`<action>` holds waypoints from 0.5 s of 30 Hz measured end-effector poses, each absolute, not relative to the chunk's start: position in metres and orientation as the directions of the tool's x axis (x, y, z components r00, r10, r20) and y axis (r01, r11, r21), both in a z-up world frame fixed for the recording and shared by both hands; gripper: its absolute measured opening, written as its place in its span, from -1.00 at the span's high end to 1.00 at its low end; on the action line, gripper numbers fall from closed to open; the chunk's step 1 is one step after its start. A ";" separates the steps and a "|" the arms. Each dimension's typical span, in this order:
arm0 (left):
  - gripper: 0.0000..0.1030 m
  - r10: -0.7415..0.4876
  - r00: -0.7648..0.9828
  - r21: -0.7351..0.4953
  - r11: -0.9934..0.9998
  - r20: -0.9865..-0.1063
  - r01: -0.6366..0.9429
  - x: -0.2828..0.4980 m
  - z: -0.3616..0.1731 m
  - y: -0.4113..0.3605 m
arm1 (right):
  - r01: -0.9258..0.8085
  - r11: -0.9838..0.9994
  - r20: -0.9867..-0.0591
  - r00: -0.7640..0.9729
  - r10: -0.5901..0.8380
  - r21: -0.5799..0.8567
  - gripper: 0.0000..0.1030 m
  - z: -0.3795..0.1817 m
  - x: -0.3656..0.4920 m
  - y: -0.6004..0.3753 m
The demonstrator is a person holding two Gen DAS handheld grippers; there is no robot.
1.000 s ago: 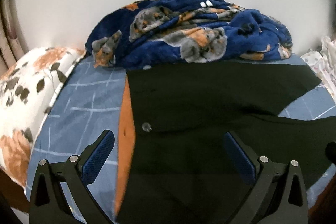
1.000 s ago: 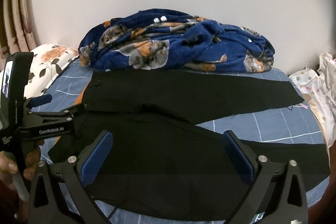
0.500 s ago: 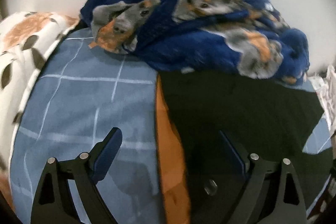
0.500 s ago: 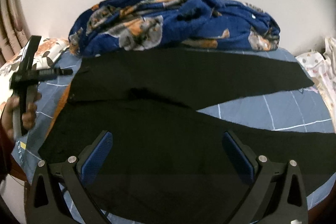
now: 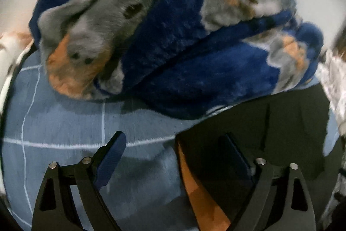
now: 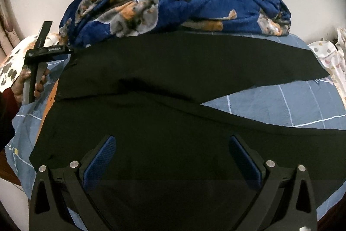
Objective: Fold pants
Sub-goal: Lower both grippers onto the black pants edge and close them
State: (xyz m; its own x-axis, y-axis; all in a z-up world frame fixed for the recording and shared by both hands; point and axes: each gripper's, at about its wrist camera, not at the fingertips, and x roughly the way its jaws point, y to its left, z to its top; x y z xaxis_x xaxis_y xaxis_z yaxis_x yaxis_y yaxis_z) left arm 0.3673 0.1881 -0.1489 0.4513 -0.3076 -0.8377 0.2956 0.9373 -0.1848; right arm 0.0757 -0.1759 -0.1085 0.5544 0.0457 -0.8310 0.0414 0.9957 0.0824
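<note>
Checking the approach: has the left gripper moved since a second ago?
Yes. In the right wrist view the left gripper has gone up toward the blue fleece blanket, reaching the black pants' far waist corner, jaws closing.

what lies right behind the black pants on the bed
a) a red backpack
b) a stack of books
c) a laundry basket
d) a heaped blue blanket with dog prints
d: a heaped blue blanket printed with grey and orange dogs sits on the bed just past the far edge of the black pants.

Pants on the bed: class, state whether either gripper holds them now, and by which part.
Neither. The left gripper, closing, straddles the pants' far waistband corner without pinching it. The right gripper hangs open above them.
</note>
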 end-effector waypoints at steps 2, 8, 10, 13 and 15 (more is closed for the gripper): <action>-0.31 -0.331 0.439 -0.197 0.926 -0.835 0.322 0.373 -0.152 0.185 | 0.042 0.995 -0.834 0.549 0.050 0.087 -1.00 -0.111 0.078 -0.175; 0.74 -0.332 0.456 -0.149 0.908 -0.826 0.391 0.368 -0.141 0.164 | 0.044 0.994 -0.842 0.536 0.058 0.097 -1.00 -0.116 0.084 -0.174; 0.79 -0.312 0.494 -0.128 0.920 -0.812 0.372 0.360 -0.133 0.162 | 0.049 0.993 -0.843 0.534 0.066 0.109 -1.00 -0.117 0.085 -0.176; 0.81 -0.345 0.551 -0.169 0.923 -0.760 0.345 0.335 -0.110 0.165 | 0.053 0.992 -0.838 0.542 0.065 0.111 -1.00 -0.113 0.086 -0.178; 0.81 -0.385 0.587 -0.191 0.911 -0.712 0.366 0.309 -0.088 0.163 | 0.048 0.992 -0.829 0.556 0.067 0.113 -1.00 -0.107 0.088 -0.181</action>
